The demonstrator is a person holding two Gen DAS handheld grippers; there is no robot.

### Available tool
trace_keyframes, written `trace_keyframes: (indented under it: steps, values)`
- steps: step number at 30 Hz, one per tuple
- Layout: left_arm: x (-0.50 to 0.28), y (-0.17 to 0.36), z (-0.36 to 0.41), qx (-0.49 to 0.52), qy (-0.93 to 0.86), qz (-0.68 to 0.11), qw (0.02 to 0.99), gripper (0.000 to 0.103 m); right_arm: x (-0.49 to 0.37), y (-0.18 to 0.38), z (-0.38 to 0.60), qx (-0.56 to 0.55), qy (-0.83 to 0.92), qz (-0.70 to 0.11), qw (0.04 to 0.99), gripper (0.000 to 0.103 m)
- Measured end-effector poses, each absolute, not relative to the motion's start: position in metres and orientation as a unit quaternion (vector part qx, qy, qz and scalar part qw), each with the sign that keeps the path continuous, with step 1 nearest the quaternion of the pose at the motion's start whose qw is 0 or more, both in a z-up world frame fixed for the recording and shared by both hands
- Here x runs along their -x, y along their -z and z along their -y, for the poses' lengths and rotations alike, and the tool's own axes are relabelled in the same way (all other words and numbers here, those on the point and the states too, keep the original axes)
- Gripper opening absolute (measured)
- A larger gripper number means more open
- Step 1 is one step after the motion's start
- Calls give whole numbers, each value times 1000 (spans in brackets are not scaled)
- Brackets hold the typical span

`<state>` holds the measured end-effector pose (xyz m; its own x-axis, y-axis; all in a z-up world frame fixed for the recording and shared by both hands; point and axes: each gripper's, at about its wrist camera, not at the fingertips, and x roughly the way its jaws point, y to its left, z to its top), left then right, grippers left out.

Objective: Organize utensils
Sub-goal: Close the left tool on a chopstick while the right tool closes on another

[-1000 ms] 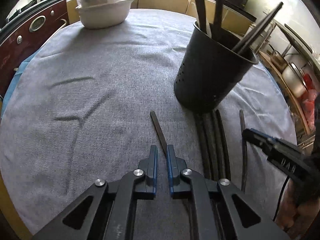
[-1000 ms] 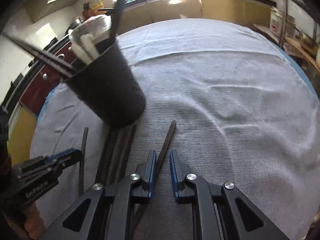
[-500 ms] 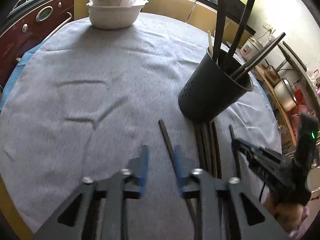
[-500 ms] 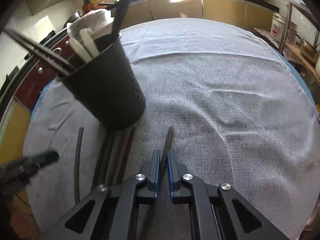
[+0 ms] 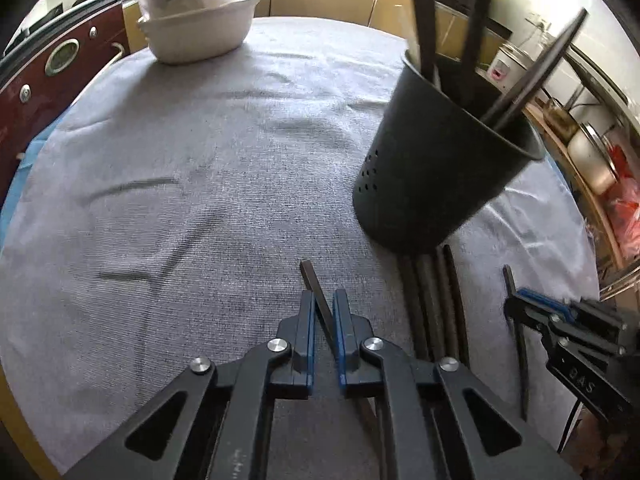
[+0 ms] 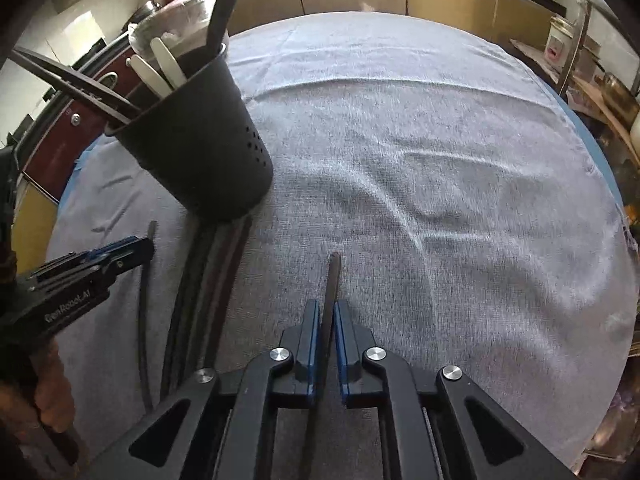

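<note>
1. Left wrist view: a round tabletop point(image 5: 52, 420) covered by a grey cloth point(image 5: 180, 168); a black perforated holder point(image 5: 432, 168) stands on it, with long dark utensils rising from its mouth.
2. The left tool point(image 5: 323, 300) points steeply down at the cloth, in front of the holder and to its left; a dark chopstick point(image 5: 310, 276) lies slantwise between its blue pads; the jaws are closing and are nearly together, clenched on the stick; the stick's far end pokes out past the fingertips toward the holder.
3. A bundle of dark chopsticks point(image 5: 434, 300) lies flat on the cloth, its far ends at the foot of the holder.
4. A white dish point(image 5: 200, 36), heaped with pale contents, sits well beyond the holder on the far left of the tabletop.
5. Right wrist view: the right tool point(image 6: 327, 308) points down in front of the holder and to its right, on the other side of the bundle; a second chopstick point(image 6: 333, 276) runs straight between its pads; the jaws are opening and the pads look just clear of the stick, so it seems released; its far end rests on the cloth.
6. In this view two pale utensil handles point(image 6: 168, 64) also show inside the holder.
</note>
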<state>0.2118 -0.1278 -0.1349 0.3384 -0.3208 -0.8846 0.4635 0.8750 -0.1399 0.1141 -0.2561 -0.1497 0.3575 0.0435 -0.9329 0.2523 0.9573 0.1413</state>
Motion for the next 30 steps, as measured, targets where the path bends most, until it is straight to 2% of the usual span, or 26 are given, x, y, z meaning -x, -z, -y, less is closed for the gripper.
trace_keyframes:
  steps: [4,6,11,13,14,15,16,17,20,22,23,24,25,26,27,30]
  values:
    - [-195,134,130,-106,263,-510,812,7,-118,151,247,-112,63,-553,823,15]
    - [-184,133,132,-124,283,-504,807,7,-114,150,249,-114,59,-552,824,7]
    - [-181,133,124,-134,293,-508,799,7,-106,149,260,-128,47,-563,815,9]
    - [-183,130,121,-131,287,-509,801,12,-102,146,262,-124,48,-577,806,10]
    - [-183,129,120,-127,287,-509,801,16,-98,147,262,-124,48,-582,802,13]
    - [-182,128,119,-126,288,-509,801,27,-103,151,266,-123,48,-585,800,15]
    - [-175,123,121,-125,287,-510,801,33,-103,151,267,-121,50,-589,797,24]
    - [-176,123,122,-125,285,-513,800,34,-102,151,267,-118,55,-593,795,33]
    - [-181,126,124,-113,285,-530,791,34,-108,151,260,-106,61,-586,801,37]
    - [-185,131,125,-111,282,-537,787,34,-112,154,254,-93,65,-582,806,32]
    - [-186,132,129,-112,282,-531,791,34,-112,153,252,-84,70,-579,808,18]
    - [-189,131,126,-111,282,-531,791,34,-111,153,249,-80,69,-577,810,11]
    - [-189,132,128,-110,280,-530,793,23,-113,155,249,-82,64,-577,810,8]
    - [-190,132,128,-111,274,-529,795,12,-113,154,250,-89,63,-576,810,7]
    - [-191,132,126,-107,274,-532,794,6,-112,154,252,-96,62,-575,810,6]
    - [-187,129,125,-111,269,-519,804,5,-106,149,260,-128,48,-557,819,6]
